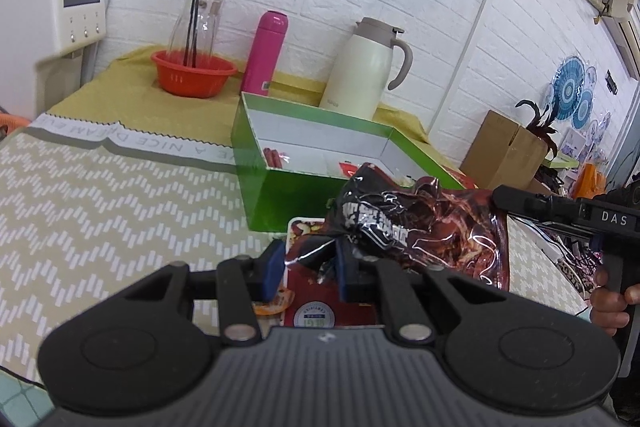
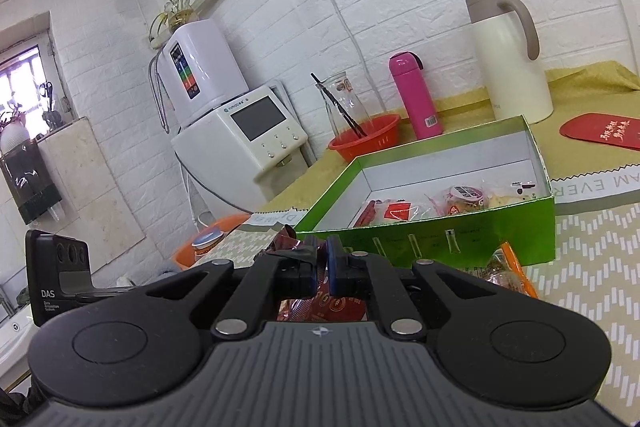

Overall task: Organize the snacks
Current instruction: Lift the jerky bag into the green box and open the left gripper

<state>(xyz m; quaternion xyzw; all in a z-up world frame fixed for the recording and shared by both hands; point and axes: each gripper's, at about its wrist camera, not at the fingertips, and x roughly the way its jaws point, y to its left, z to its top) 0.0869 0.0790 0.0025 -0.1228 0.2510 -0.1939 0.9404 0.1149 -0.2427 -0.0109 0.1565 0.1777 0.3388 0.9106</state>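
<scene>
A crinkled dark red and black foil snack bag [image 1: 420, 223] hangs above the table in front of the green box [image 1: 280, 199]. My left gripper [image 1: 310, 267] is shut on the bag's near corner. My right gripper [image 1: 500, 197] comes in from the right, shut on the bag's far edge. In the right wrist view its blue pads [image 2: 332, 263] pinch the foil bag [image 2: 288, 239]. The green box [image 2: 440, 239] holds wrapped snacks [image 2: 464, 199] and a red packet [image 2: 384, 211]. A red packet [image 1: 332, 291] lies on the cloth under the bag.
Behind the box stand a red basket [image 1: 194, 73] with a glass carafe, a pink flask [image 1: 266, 53] and a cream jug [image 1: 368, 67]. A white dispenser [image 2: 248, 131] is at the table's end. An orange packet [image 2: 512, 267] lies by the box front. A red envelope [image 2: 600, 131] lies at the right.
</scene>
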